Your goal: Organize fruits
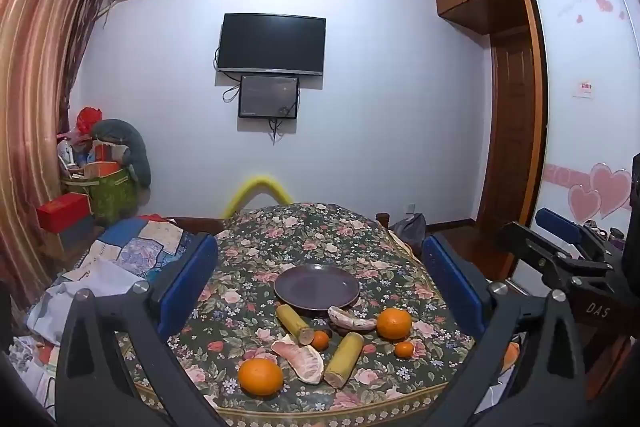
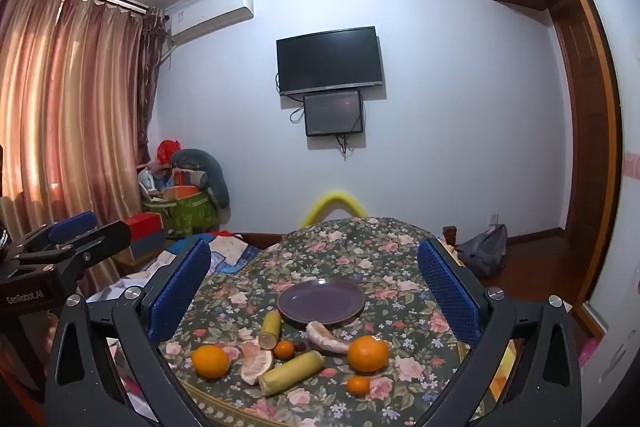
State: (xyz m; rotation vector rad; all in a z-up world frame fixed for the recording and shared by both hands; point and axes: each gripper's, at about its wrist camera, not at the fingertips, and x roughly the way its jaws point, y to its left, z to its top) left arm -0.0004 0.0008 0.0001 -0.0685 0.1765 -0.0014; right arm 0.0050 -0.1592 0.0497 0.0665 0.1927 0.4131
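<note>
A dark purple plate (image 1: 317, 286) (image 2: 321, 301) lies bare on the floral tablecloth (image 1: 312, 231). In front of it lie two large oranges (image 1: 260, 375) (image 1: 394, 323) (image 2: 210, 361) (image 2: 368, 353), two small tangerines (image 1: 320, 339) (image 1: 404, 349) (image 2: 284, 349) (image 2: 358, 385), two yellow-green sugarcane pieces (image 1: 293, 323) (image 1: 344, 359) (image 2: 270, 327) (image 2: 291, 373), peeled pomelo segments (image 1: 302, 357) (image 2: 256, 361) and another pale pomelo piece (image 1: 351, 321) (image 2: 326, 338). My left gripper (image 1: 318, 285) and my right gripper (image 2: 316, 291) both stand open, back from the fruit, with nothing between their blue pads.
The right gripper's body (image 1: 560, 255) shows at the left wrist view's right edge, the left gripper's body (image 2: 60, 247) at the right wrist view's left. A cluttered bed (image 1: 120, 259) lies left of the table, a wardrobe (image 1: 512, 107) and a bag (image 2: 484, 249) to the right.
</note>
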